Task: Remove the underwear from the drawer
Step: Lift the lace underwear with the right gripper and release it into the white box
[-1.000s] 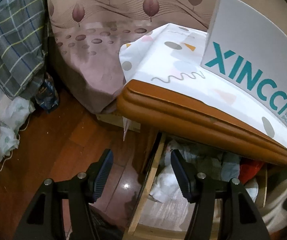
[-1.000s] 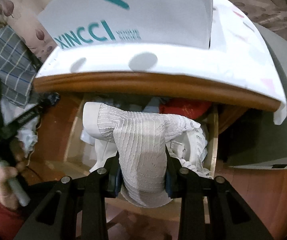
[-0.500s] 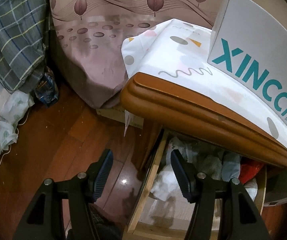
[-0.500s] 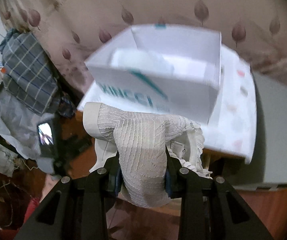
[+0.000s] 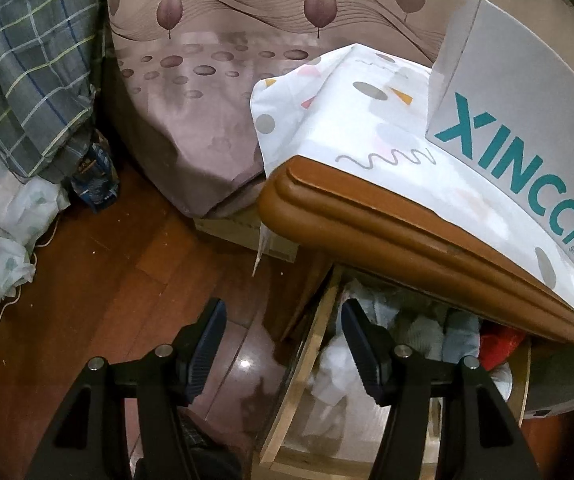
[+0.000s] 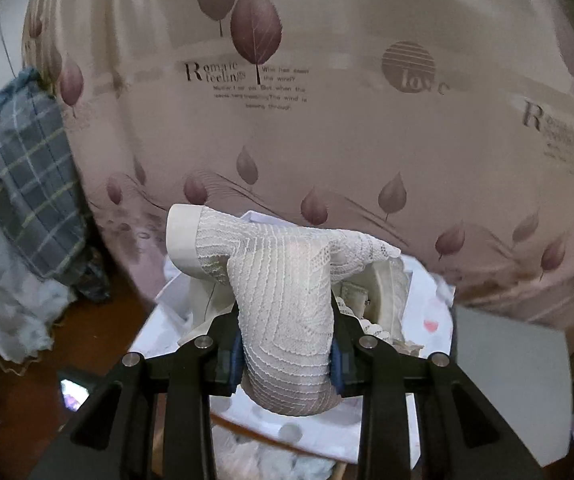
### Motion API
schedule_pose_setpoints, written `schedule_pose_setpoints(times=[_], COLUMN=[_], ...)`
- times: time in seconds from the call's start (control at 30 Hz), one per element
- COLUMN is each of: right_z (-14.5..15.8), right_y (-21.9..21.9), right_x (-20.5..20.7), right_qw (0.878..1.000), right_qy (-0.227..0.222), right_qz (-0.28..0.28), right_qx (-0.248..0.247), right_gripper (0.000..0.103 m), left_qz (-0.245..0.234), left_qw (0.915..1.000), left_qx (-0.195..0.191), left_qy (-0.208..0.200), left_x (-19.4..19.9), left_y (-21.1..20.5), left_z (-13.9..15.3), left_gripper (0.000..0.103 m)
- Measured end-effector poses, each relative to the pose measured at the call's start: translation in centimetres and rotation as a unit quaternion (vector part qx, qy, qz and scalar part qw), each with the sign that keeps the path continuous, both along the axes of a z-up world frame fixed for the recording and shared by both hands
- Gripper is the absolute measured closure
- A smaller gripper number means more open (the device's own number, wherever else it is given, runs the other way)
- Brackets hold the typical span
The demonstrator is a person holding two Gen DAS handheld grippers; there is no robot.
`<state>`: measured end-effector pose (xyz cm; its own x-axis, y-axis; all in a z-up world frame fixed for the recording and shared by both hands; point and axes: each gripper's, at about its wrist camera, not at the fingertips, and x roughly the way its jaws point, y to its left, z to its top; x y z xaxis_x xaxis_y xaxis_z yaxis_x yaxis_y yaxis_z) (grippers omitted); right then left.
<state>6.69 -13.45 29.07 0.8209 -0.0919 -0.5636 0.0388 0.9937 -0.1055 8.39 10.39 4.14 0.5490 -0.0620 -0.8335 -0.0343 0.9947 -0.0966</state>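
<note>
The right gripper (image 6: 285, 354) is clamping the white lace underwear (image 6: 283, 300) between its pads; the fabric is bunching up above the fingertips, spilling forward and sagging below them, in front of the leaf-print bedsheet (image 6: 327, 120). The left gripper (image 5: 283, 346) is hanging with jaws apart and nothing between them, over the left edge of the open drawer (image 5: 307, 364), under the nightstand top (image 5: 367, 220).

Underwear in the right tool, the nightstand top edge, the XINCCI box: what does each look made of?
Underwear: white lace-like knit, openwork ribbing, plain waistband.
Nightstand top edge: wood, glossy brown varnish, moulded profile.
XINCCI box: probably matte grey cardboard, teal print.
</note>
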Motion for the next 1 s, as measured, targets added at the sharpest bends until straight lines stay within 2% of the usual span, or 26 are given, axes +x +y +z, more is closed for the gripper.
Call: schedule_pose_setpoints(times=[0.2,0.47,0.57,0.6,0.67,0.7,0.87,1.0], right_z=[-4.7,-10.8,-12.5,-13.0,-13.3,-13.4,-11.4,-9.2], right_y=[-0.9,-2.3,-2.6,-2.8,-3.1,-3.2,-3.0,-2.9], right_x=[6.6,10.5,11.3,11.5,11.6,11.5,10.6,7.9], right_qw=[0.997,0.986,0.982,0.981,0.981,0.982,0.988,0.992], right_qy=[0.072,0.159,0.179,0.186,0.183,0.177,0.145,0.112], right_qz=[-0.027,-0.049,-0.055,-0.056,-0.057,-0.061,-0.060,-0.050], right_qx=[-0.019,-0.019,-0.018,-0.011,-0.002,-0.003,-0.002,0.017], right_gripper=[0.072,0.070,0.065,0.060,0.048,0.039,0.034,0.033], left_qz=[0.002,0.001,-0.004,-0.005,-0.011,-0.013,-0.028,-0.047], left_qw=[1.0000,1.0000,1.0000,1.0000,0.9999,0.9999,0.9996,0.9987], left_qx=[-0.001,-0.001,-0.002,0.000,0.004,0.005,0.009,0.020], left_qy=[-0.001,-0.002,-0.001,-0.001,-0.001,-0.001,-0.001,0.004], left_x=[0.0,0.1,0.2,0.2,0.2,0.2,0.1,0.1], left_y=[0.3,0.4,0.3,0.1,-0.1,-0.3,-0.8,-1.4], left_z=[0.1,0.1,0.1,0.1,0.1,0.0,0.0,-0.2], left_gripper=[0.042,0.042,0.042,0.042,0.042,0.042,0.042,0.042])
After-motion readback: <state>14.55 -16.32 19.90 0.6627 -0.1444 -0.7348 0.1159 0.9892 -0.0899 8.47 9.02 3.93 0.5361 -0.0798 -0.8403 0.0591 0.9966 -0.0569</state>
